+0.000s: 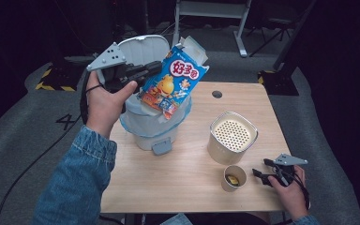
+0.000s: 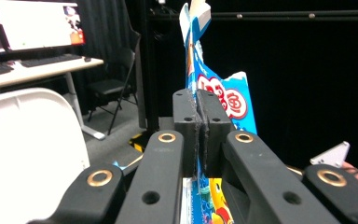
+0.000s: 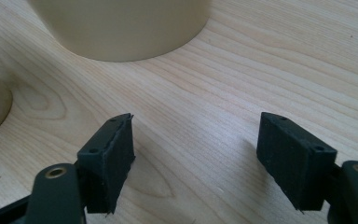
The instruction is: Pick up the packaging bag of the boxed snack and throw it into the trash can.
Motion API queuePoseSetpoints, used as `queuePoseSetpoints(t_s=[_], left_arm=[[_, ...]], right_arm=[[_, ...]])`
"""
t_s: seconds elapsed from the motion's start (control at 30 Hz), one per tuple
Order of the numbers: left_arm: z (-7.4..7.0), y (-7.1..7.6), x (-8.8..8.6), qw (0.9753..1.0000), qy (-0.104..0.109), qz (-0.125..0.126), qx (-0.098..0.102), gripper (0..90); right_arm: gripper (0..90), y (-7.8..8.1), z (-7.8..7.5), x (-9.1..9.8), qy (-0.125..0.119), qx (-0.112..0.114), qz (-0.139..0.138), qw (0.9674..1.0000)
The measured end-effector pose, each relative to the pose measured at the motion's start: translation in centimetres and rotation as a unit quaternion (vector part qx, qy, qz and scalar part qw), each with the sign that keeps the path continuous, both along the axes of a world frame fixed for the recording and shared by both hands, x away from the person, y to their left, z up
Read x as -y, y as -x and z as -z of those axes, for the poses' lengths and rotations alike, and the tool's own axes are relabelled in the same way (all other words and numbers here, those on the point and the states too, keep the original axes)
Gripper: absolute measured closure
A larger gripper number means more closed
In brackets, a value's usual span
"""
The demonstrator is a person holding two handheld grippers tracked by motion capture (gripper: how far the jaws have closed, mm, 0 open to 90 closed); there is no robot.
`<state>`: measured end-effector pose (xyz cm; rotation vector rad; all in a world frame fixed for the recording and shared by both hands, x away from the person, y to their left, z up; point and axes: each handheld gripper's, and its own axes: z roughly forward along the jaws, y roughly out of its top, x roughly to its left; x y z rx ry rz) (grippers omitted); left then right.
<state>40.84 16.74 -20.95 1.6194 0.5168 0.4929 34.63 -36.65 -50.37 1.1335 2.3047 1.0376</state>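
Above the white bin (image 1: 147,117), the left gripper (image 1: 152,71) fingers pinch a blue snack bag (image 1: 173,82); beside the bin, on the tabletop (image 1: 178,183), the right gripper (image 1: 258,174) fingers gape empty.

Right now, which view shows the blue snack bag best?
The high view: the whole snack bag hangs from the left gripper above the white bin. The left gripper view shows it edge-on, clamped between the jaws.

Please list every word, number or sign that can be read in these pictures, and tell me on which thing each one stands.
"好多" and a third character too blurred to read: red rounded label on the blue snack bag held in the left gripper.
"4": white mark on the grey floor, left of the table.
Smaller print on the bag: too small to read.
Monitor text: blurred.
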Motion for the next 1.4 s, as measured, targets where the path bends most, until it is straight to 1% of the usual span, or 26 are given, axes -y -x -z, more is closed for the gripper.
queuePoseSetpoints(t_s=[0.1, 0.13, 0.17, 0.23, 0.33, 0.43, 0.57, 0.7, 0.8, 0.87, 0.93, 1.03, 1.2, 1.4], left_arm=[[-0.4, -0.4, -0.1, 0.9999, 0.007, -0.01, 0.008, 87.6], [-0.4, -0.5, -0.1, 0.9998, 0.008, -0.016, 0.013, 87.6], [-0.5, -0.6, -0.1, 0.9995, 0.013, -0.023, 0.016, 87.7], [-0.6, -0.9, -0.1, 0.9988, 0.014, -0.041, 0.022, 87.7], [-0.8, -1.4, -0.3, 0.9976, 0.023, -0.058, 0.031, 87.7], [-0.8, -2.0, -0.3, 0.9969, 0.029, -0.067, 0.03, 87.6], [-0.5, -2.8, -0.4, 0.9964, 0.026, -0.074, 0.032, 87.6], [-0.2, -3.6, -0.7, 0.9951, 0.034, -0.087, 0.031, 87.6], [0.0, -4.1, -0.9, 0.9938, 0.033, -0.102, 0.03, 87.6], [0.3, -4.5, -1.0, 0.9921, 0.029, -0.119, 0.028, 87.6], [0.6, -4.8, -1.0, 0.9908, 0.033, -0.128, 0.025, 87.6], [1.0, -5.3, -0.9, 0.9903, 0.039, -0.132, 0.02, 87.6], [1.7, -5.9, -0.7, 0.99, 0.037, -0.135, 0.018, 87.5], [2.5, -6.5, -0.5, 0.9904, 0.023, -0.136, 0.009, 87.4]], right_arm=[[27.8, 0.0, 0.0, 0.0, 0.0, 0.0, 0.0, 1.0], [27.8, 0.0, 0.0, 0.0, 0.0, 0.0, 0.0, 1.0], [27.8, 0.0, 0.0, 0.0, 0.0, 0.0, 0.0, 1.0], [27.8, 0.0, 0.0, 0.0, 0.0, 0.0, 0.0, 1.0], [27.8, 0.0, 0.0, 0.0, -0.002, 0.0, 0.001, 1.0], [27.8, 0.0, 0.0, 0.0, -0.002, 0.0, 0.001, 1.0], [27.8, 0.0, 0.0, 0.0, -0.002, -0.001, 0.001, 1.0], [27.8, 0.0, 0.0, 0.0, -0.001, 0.001, 0.0, 1.0], [27.8, 0.0, 0.0, 0.0, -0.003, -0.001, 0.001, 1.0], [27.8, 0.0, 0.0, 0.0, -0.002, -0.001, 0.001, 1.0], [27.8, 0.0, 0.0, 0.0, -0.002, -0.001, 0.001, 1.0], [27.8, 0.0, 0.0, 0.0, -0.002, -0.001, 0.001, 1.0], [27.8, 0.0, 0.0, 0.0, -0.002, -0.001, 0.001, 1.0], [27.8, 0.0, 0.0, 0.0, -0.002, -0.001, 0.001, 1.0]])
